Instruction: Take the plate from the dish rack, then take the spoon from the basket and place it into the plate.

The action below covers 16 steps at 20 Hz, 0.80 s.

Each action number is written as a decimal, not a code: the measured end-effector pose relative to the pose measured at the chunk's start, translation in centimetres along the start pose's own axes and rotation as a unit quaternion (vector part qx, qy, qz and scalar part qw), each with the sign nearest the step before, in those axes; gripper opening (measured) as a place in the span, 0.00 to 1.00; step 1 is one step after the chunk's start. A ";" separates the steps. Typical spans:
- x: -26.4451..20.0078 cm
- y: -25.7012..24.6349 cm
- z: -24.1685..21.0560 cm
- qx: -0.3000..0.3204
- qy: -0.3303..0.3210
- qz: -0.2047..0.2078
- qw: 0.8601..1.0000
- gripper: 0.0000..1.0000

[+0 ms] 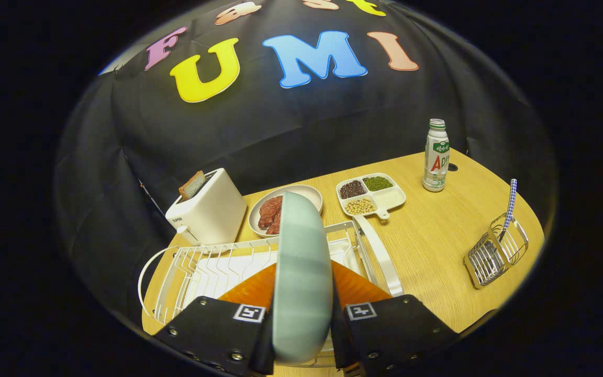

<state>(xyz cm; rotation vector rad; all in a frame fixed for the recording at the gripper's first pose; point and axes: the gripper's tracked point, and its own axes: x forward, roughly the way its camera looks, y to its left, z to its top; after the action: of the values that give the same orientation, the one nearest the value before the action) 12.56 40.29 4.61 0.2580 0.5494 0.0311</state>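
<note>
I have the tool (301,319) clamped on the plate (301,272), both fingers pressing its faces, the plate standing on edge between them above the dish rack (202,267). The white wire rack sits at the worktop's (437,235) near left corner, under and just ahead of the fingers. The spoon (509,207), with its checked handle, stands upright in the small wire basket (495,251) near the right edge, well apart from the plate. Beyond the rack I see a white toaster (207,209) with a slice in it, a bowl of meat (280,209), a divided tray of beans (370,195), and a bottle (436,154) toward the far edge.
</note>
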 end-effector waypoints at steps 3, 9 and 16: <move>-0.1 -0.4 -0.1 0.004 0.007 -0.027 1.000 0.37; -1.3 -1.2 1.6 -0.013 -0.009 -0.098 0.995 0.30; -3.0 -0.7 3.8 -0.084 -0.030 -0.148 0.985 0.30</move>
<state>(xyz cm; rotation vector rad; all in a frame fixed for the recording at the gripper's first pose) 11.91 38.47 9.10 0.0119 0.5183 -0.2166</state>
